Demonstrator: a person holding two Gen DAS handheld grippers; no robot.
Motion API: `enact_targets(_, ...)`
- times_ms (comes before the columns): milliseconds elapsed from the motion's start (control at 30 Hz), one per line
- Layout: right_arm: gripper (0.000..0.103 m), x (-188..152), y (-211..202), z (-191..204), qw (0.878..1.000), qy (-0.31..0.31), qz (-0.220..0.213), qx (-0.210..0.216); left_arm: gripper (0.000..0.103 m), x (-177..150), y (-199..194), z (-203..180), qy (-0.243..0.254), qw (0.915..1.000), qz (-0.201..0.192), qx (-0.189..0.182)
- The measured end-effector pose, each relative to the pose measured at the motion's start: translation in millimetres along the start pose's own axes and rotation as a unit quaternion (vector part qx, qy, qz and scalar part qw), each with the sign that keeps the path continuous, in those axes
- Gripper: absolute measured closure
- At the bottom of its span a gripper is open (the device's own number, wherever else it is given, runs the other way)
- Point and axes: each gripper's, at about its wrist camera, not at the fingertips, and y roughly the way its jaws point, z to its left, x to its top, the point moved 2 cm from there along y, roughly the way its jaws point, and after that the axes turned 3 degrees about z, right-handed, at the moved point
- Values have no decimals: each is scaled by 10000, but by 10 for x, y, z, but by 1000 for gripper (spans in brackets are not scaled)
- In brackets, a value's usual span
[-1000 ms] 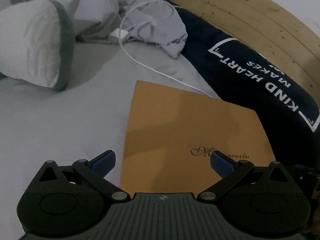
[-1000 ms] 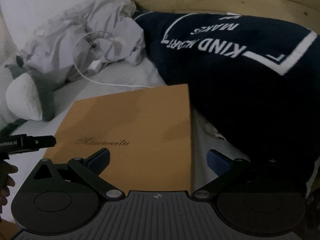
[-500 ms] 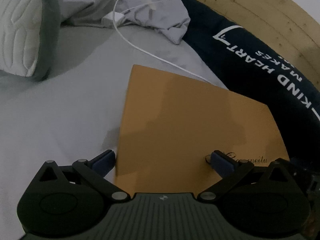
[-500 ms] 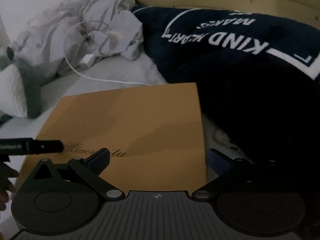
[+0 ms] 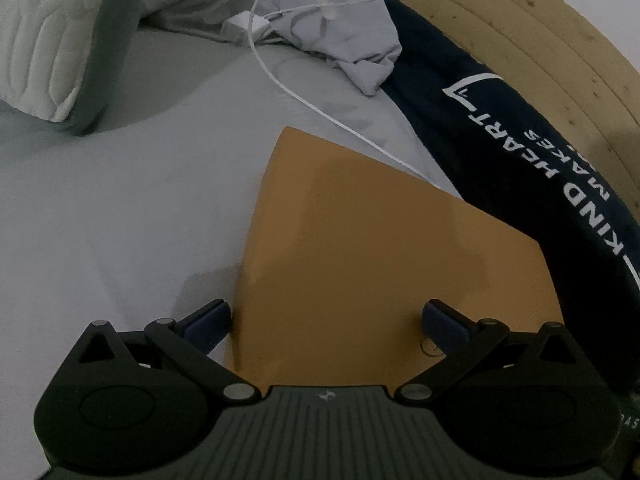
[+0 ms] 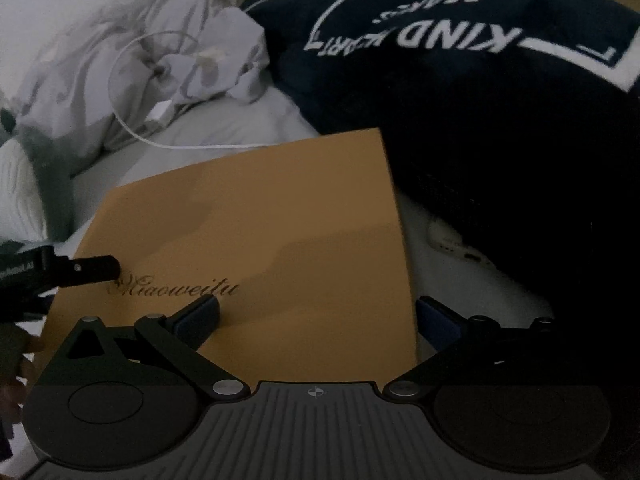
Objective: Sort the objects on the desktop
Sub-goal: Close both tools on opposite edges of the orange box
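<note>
Two grippers hover low over one orange-brown notebook (image 5: pixel 384 264), which lies flat on the grey bedsheet (image 5: pixel 120 208), its right side just beside the navy "KIND HEART" blanket (image 5: pixel 520 152). The main risk, as I judge it, is a poor grasp: the notebook is thin and the bedding soft, so a finger may press the sheet down and slide over the cover instead of under its edge, or pinch a fold of sheet along with it. A white charging cable (image 5: pixel 320 108) runs past the notebook's far corner (it could be dragged if the notebook is swept that way), and a white phone-like object (image 6: pixel 460 244) lies half hidden under the blanket near the right edge.

The left gripper (image 5: pixel 326 316) is spread wide, its left finger just at the notebook's left edge, its right finger over the cover; whether either touches I cannot tell. The right gripper (image 6: pixel 318 314) is equally wide apart, straddling the notebook's right edge, and holds nothing.
</note>
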Motion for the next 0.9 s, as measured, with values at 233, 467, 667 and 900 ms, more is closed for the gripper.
enact_targets(233, 0, 24, -80, 66, 9995, 62, 311, -71, 0, -86, -146, -70, -202, 9997, 3, 143)
enact_targets(467, 0, 46, -368, 214, 9996, -144, 234, 96, 0, -160, -520, -129, -292, 9989, -153, 323)
enact_targets(667, 0, 166, -783, 393, 9987, -477, -19, 194, 0, -194, -960, -205, -436, 9979, -366, 299)
enact_targets(900, 0, 316, -1367, 572, 9966, -666, -279, 410, 0, -178, -1603, -375, -478, 9956, -727, 348)
